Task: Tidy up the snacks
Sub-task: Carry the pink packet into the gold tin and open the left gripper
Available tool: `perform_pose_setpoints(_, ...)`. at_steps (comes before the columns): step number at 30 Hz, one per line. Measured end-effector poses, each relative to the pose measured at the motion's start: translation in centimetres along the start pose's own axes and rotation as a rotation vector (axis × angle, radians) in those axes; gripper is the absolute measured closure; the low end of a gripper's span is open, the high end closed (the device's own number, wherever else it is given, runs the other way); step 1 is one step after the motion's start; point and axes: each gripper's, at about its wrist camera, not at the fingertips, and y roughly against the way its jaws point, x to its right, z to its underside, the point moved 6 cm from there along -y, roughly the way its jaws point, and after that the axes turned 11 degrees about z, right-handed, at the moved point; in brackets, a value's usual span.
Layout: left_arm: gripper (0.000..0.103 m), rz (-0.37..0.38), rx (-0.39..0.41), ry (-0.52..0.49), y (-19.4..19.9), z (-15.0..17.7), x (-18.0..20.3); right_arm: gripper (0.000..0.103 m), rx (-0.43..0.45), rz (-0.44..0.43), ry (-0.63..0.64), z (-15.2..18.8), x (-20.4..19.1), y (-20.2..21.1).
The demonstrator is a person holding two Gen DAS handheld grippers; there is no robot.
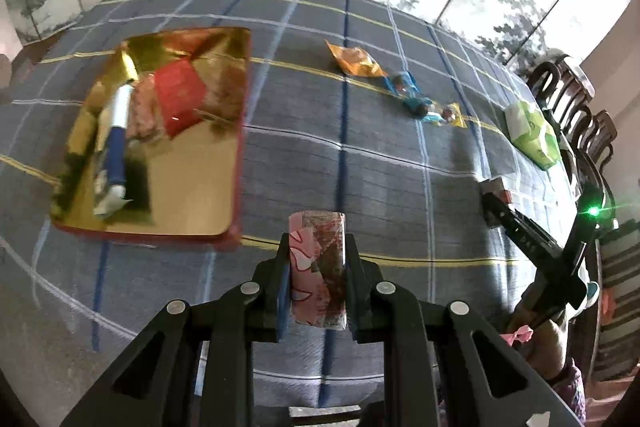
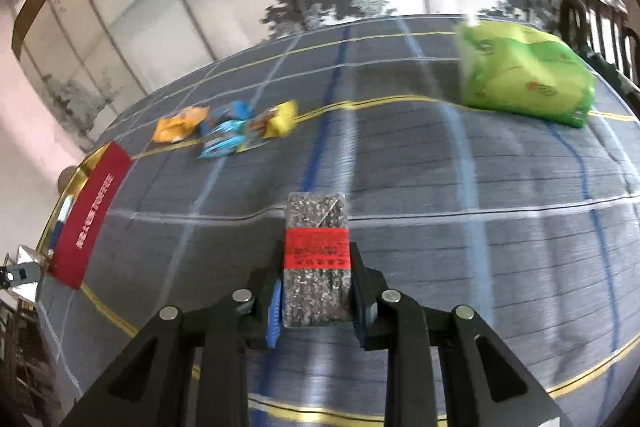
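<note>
My left gripper [image 1: 317, 247] is shut on a pink patterned snack packet [image 1: 318, 267], held above the cloth just right of the gold tray [image 1: 192, 203]. The tray has a red rim and holds a blue-and-white tube [image 1: 116, 139], a red packet [image 1: 180, 95] and a brownish packet. My right gripper [image 2: 318, 255] is shut on a dark speckled snack bar with a red label [image 2: 317, 259]. That gripper and its bar also show at the right of the left wrist view, the right gripper [image 1: 494, 205]. The tray's red side [image 2: 90, 215] lies at the far left of the right wrist view.
A plaid grey-blue cloth [image 1: 400, 187] covers the table. An orange wrapper [image 1: 352, 61], blue wrappers [image 1: 408, 91] and a yellow one [image 1: 452, 115] lie in a row toward the back. A green bag [image 2: 524, 75] sits at the right. Dark wooden chairs [image 1: 568, 95] stand beyond the right edge.
</note>
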Motion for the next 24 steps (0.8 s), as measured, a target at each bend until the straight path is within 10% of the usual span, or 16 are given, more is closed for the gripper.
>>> perform_pose_setpoints(24,0.084,-0.118,0.116,-0.049,3.1,-0.8,-2.9,0.076,0.014,0.06,0.076,0.1,-2.4,-0.3)
